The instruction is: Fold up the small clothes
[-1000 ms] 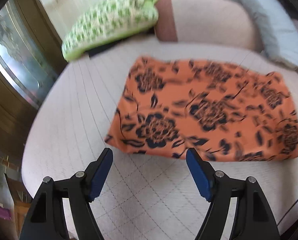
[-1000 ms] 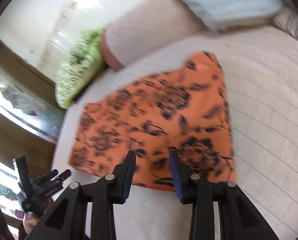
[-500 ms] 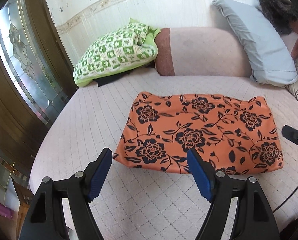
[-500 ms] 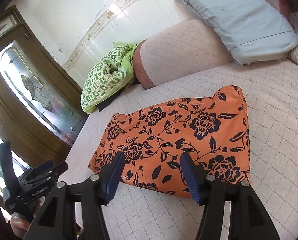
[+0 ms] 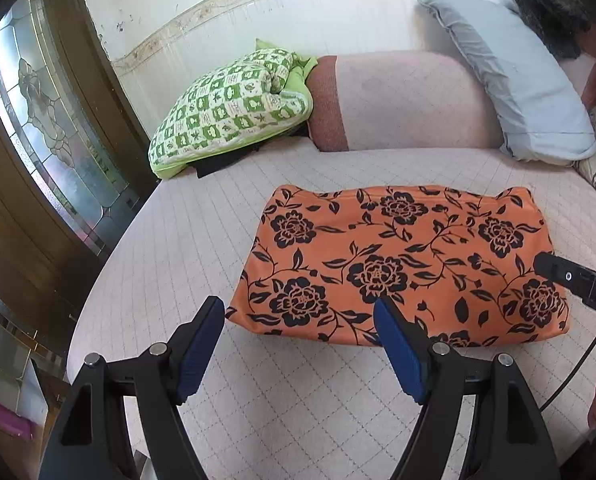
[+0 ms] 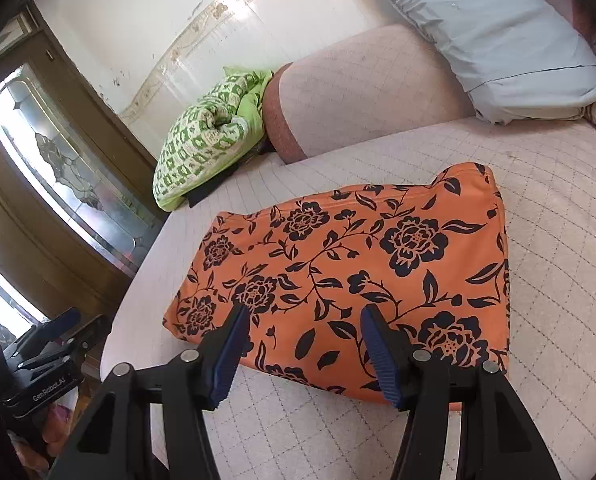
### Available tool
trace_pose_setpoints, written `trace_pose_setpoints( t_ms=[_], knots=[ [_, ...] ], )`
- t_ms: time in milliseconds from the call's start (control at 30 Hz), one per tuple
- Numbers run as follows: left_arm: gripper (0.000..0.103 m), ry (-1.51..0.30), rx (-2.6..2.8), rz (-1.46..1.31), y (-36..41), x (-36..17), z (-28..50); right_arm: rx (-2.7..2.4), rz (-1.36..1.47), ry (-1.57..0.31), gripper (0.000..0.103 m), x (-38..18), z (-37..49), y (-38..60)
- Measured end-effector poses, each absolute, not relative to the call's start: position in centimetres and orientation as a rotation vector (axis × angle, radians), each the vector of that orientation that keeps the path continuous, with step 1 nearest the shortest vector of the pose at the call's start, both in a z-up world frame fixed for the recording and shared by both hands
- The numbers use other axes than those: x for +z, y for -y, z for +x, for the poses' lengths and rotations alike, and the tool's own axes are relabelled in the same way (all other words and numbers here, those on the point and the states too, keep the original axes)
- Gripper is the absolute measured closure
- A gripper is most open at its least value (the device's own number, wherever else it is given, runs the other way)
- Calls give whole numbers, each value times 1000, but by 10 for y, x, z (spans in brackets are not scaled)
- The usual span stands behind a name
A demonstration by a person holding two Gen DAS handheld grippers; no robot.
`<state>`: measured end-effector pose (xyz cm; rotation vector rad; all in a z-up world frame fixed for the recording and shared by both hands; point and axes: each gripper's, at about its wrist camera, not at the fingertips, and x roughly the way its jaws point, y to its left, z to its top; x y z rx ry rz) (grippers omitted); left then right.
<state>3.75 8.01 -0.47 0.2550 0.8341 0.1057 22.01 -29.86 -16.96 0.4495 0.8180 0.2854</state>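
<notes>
An orange garment with a black flower print (image 5: 398,264) lies folded into a flat rectangle on the pink quilted bed (image 5: 186,240). It also shows in the right wrist view (image 6: 358,264). My left gripper (image 5: 298,320) is open and empty, above the bed just in front of the garment's near left corner. My right gripper (image 6: 302,320) is open and empty, held over the garment's near edge. The body of the right gripper (image 5: 578,280) shows at the right edge of the left wrist view. The left gripper (image 6: 46,344) shows at the lower left of the right wrist view.
A green checked quilt (image 5: 230,108) lies at the back left of the bed. A pink bolster (image 5: 398,100) and a light blue pillow (image 5: 518,80) stand along the back wall. A wooden door with patterned glass (image 5: 50,140) stands close on the left.
Both grippers have pulled back and lifted away from the garment, so the views show more of the room. The right gripper's jaws have opened wider. The garment lies still.
</notes>
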Motion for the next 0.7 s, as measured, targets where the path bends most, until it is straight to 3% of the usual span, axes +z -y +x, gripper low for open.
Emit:
trace_pose_setpoints(
  t_ms=[233, 400, 700],
  knots=[
    [25, -918, 108, 219, -93, -33, 63, 242, 447, -873, 41, -185, 233, 303],
    [25, -979, 86, 110, -114, -71, 95, 159, 567, -994, 53, -218, 250, 325],
    [25, -978, 31, 16, -116, -129, 154, 63, 559, -1047, 55, -252, 280, 328]
  ],
)
